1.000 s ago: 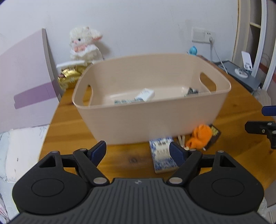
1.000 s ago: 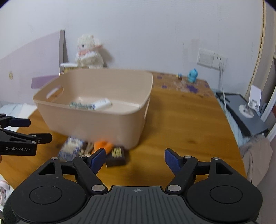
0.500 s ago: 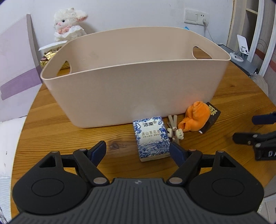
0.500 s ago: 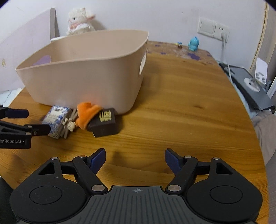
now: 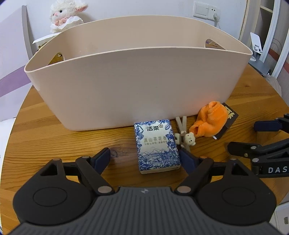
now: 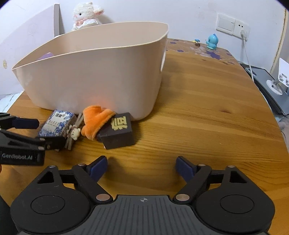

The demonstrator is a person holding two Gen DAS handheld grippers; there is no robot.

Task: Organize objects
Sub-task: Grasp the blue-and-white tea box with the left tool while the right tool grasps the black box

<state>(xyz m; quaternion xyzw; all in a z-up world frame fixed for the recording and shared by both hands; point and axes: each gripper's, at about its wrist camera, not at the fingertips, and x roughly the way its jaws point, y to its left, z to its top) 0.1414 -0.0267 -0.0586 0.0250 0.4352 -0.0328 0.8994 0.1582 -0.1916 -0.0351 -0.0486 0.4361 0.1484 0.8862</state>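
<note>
On the wooden table stands a beige plastic basket, and the loose items lie in a row against its near wall. The blue-and-white tissue pack lies flat, its near end between the spread fingers of the left gripper; the right finger sits just beside the pack's edge, the left finger well clear, so nothing is gripped. Right of the pack lie wooden clips with a small bear charm, then an orange plush piece draped over a dark brown box. The right gripper hovers wide open and empty, near the box. A white plush lamb sits beyond the basket.
</note>
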